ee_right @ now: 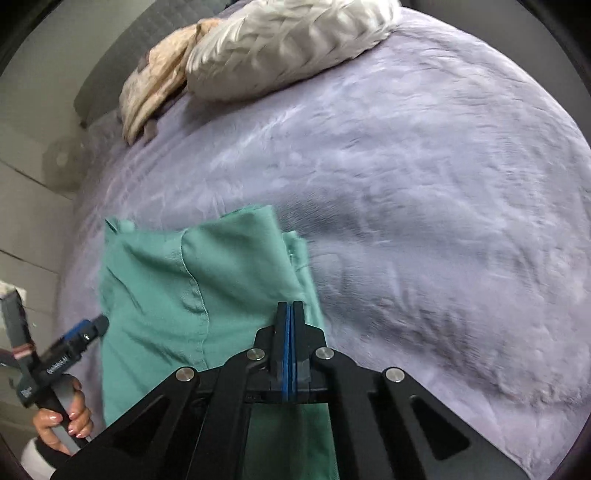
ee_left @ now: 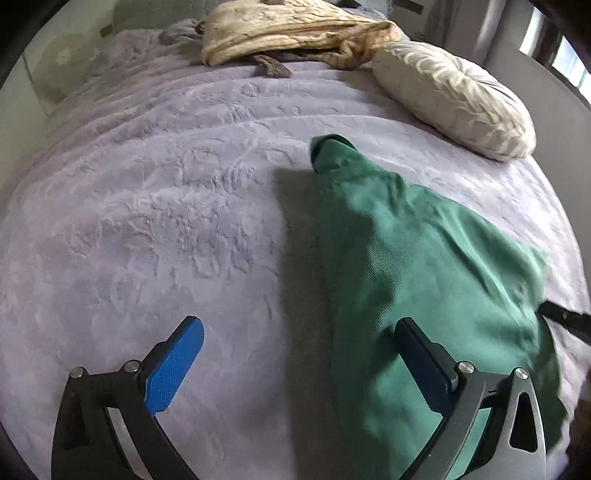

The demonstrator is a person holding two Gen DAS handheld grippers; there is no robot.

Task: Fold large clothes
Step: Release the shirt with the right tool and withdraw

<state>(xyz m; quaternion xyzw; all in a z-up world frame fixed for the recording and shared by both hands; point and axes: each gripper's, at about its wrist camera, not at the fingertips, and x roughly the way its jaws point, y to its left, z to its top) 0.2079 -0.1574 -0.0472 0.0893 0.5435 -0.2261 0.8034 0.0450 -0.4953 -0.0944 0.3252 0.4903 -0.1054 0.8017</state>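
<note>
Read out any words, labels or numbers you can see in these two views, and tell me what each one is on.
White lettering on the side of the left gripper, seen in the right wrist view: too blurred to read.
A second small mark lower on the same body: also unreadable.
Green garment, pillow, blanket: no text.

pillow (ee_left: 458, 99) and bedding heap (ee_left: 291, 33) far side

At lower centre our right tool (ee_right: 291, 314) is clamped shut on the edge of the green garment (ee_right: 166, 288), which spreads over the lavender bed (ee_right: 424, 203). At lower left our left tool (ee_right: 86, 330) sits beside the cloth. A white pillow (ee_right: 288, 40) lies at the top.
</note>
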